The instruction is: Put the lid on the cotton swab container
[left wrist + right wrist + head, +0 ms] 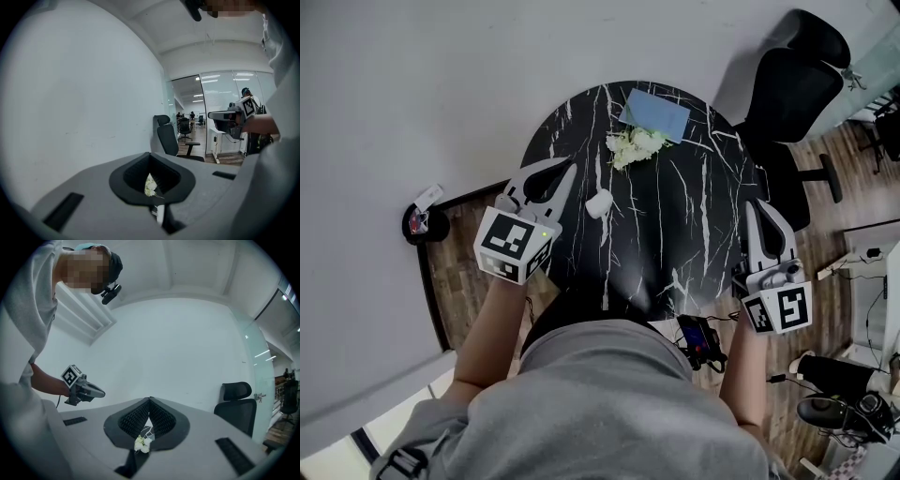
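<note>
On the black table (pixel 675 234), the white swab container (pixel 598 202) sits near your left gripper (pixel 570 167); it and your right gripper (pixel 755 208) have fingers pressed together, empty, so a bump might tip it.

This is an open-plan office. A black high-backed swivel chair on a star base (pixel 792 84) stands beside a small round black table with white marble veining (pixel 675 216). The table sits on a brown wood-plank floor (pixel 455 281), close to a plain white wall (pixel 394 112). Past a floor-to-ceiling glass partition (pixel 225 98) I can see more black desk chairs (pixel 184 125), a white desk (pixel 216 140) and rows of ceiling strip lights (pixel 212 76).
</note>
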Action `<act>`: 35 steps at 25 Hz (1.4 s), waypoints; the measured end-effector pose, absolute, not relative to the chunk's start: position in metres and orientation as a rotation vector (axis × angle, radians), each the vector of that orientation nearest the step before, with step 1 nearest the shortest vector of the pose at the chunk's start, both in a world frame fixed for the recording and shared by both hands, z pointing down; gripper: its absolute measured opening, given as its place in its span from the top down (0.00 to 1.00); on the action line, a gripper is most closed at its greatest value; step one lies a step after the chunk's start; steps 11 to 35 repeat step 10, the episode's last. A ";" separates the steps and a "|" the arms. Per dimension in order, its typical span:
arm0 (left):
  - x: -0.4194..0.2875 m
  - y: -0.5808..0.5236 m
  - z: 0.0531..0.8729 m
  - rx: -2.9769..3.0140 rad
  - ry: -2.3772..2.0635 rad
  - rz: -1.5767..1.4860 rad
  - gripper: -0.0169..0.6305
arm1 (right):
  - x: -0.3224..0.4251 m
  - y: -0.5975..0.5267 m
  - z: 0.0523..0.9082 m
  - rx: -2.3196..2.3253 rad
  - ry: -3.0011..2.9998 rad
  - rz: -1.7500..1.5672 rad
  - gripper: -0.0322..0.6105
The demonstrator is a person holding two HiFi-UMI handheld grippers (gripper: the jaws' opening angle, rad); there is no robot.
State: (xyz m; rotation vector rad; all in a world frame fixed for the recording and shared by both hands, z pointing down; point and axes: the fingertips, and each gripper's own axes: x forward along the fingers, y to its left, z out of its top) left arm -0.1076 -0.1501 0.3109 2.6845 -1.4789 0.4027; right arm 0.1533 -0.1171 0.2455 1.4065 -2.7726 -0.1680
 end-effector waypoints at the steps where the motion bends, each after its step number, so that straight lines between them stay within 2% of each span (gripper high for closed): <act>1: -0.108 -0.150 0.311 2.684 -1.479 0.403 0.96 | 0.153 -0.117 0.245 1.408 -2.772 -0.169 0.91; 35: -0.113 -0.156 0.315 2.667 -1.496 0.395 0.96 | 0.155 -0.120 0.240 1.437 -2.768 -0.199 0.91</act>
